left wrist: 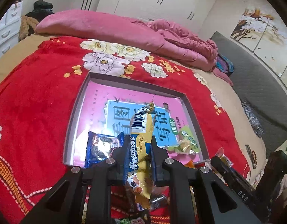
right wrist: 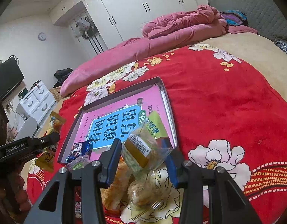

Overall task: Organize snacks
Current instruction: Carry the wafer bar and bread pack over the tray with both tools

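**Entry: two snacks in hand, tray ahead**

Left tongs (left wrist: pixel 138 149): I have them pinching a yellow-and-blue foil candy packet (left wrist: pixel 141 130), held upright over the near edge of the shallow grey cardboard tray (left wrist: pixel 76 112). Risk: slick foil may slide from the pads, short of the tray.

Right tongs (right wrist: pixel 143 153): closed on a clear plastic-wrapped pastry (right wrist: pixel 141 149), just short of the tray's near corner. Risk: soft wrap crumples, or both tongs collide.
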